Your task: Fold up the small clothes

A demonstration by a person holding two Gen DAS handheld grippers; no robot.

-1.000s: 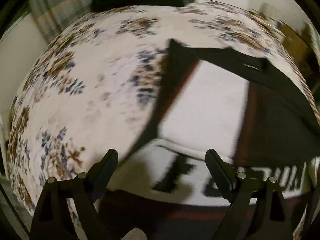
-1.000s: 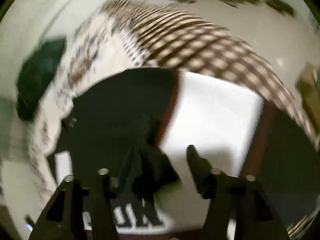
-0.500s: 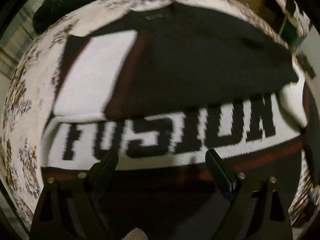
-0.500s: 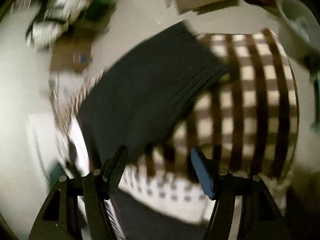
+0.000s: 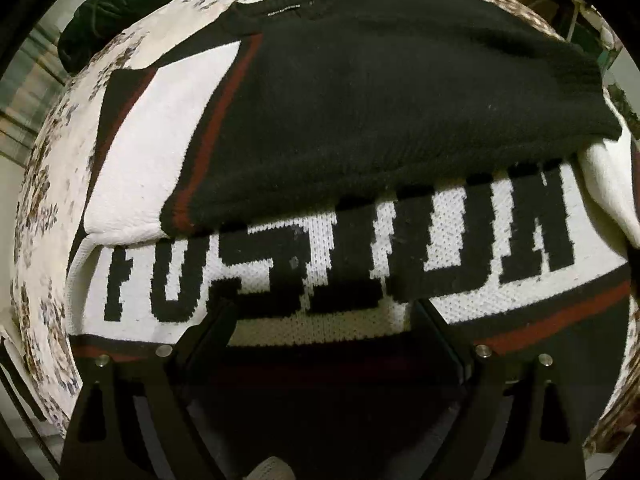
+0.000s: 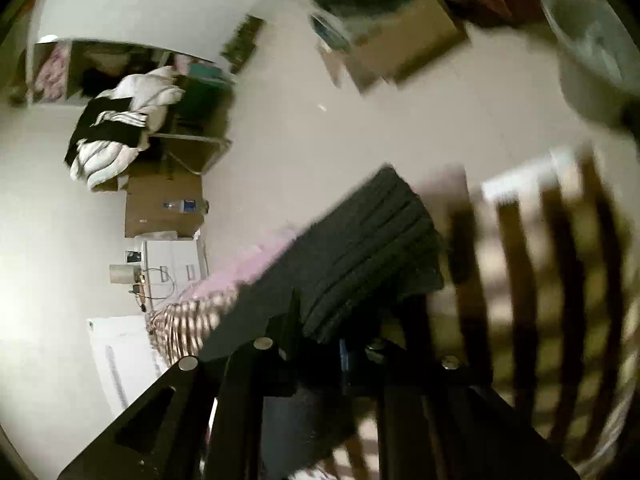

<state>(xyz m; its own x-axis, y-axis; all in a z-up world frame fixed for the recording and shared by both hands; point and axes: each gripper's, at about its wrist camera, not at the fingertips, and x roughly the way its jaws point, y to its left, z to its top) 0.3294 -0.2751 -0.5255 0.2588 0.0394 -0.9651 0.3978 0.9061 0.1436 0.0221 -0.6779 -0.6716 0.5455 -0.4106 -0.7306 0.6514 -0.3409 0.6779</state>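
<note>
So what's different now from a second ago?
The right gripper swung away from the white middle of the sweater to its black ribbed edge and closed on it; half a second ago it was open. The left gripper swept across from the floral cover to the knitted letters, then stopped. It stayed open, holding nothing, and the sweater kept lying on the cover.

Right gripper [image 6: 340, 344] pinched on ribbed black knit hem [image 6: 372, 256], above blurred brown-and-cream checked cloth [image 6: 552, 264]; cardboard box [image 6: 164, 208] beyond.
</note>
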